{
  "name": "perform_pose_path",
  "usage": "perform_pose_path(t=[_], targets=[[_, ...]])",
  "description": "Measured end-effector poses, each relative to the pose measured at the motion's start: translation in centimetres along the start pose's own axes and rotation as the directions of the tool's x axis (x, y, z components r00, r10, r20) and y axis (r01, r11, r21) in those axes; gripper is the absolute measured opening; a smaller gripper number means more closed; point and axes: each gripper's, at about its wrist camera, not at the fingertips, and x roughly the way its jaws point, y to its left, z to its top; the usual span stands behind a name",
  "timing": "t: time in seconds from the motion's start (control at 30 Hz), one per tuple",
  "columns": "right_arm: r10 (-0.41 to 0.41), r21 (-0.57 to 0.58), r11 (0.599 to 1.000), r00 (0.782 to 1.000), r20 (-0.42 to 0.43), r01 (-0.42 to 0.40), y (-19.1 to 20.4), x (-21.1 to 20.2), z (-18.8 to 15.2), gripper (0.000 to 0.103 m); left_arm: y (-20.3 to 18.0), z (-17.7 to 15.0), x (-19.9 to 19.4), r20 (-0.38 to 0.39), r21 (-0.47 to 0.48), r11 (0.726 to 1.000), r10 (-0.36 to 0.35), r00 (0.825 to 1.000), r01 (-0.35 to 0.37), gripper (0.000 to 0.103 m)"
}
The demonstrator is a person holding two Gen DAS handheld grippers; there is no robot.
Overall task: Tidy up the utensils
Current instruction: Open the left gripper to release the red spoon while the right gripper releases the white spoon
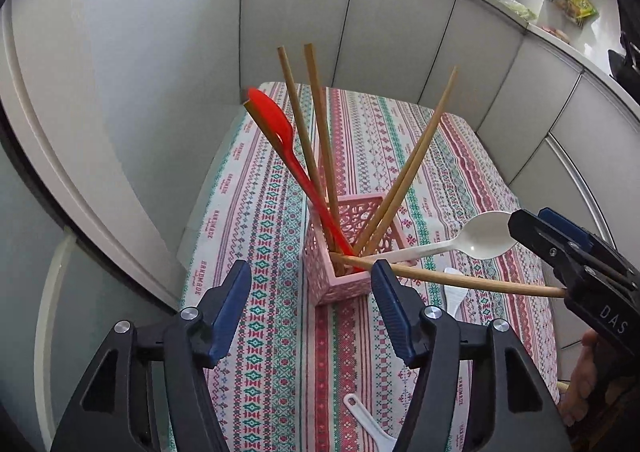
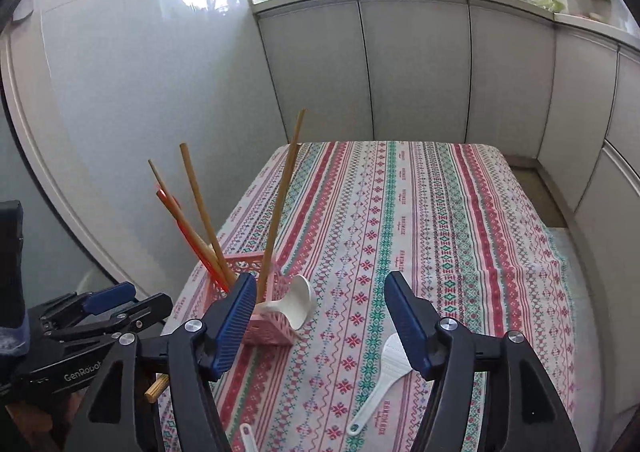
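A pink lattice holder stands on the patterned tablecloth with several wooden chopsticks and a red spatula upright in it. A white spoon leans out over its right rim, and one wooden stick slants out low to the right. My left gripper is open just in front of the holder, gripping nothing. My right gripper is open too, empty, with the holder and the spoon beside its left finger.
A white rice paddle lies on the cloth near the right gripper's right finger; a second white handle lies at the near edge. Grey cabinet doors wall the table's far and right sides. The left gripper shows at the left.
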Motion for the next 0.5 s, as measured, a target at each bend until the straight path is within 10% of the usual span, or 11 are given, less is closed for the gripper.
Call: perform_pose_path(t=[0.5], targets=[[-0.045, 0.117, 0.992, 0.998, -0.033, 0.048, -3.6, -1.1, 0.9, 0.069, 0.1, -0.9, 1.3, -0.125, -0.018, 0.999, -0.049, 0.991, 0.047, 0.065]])
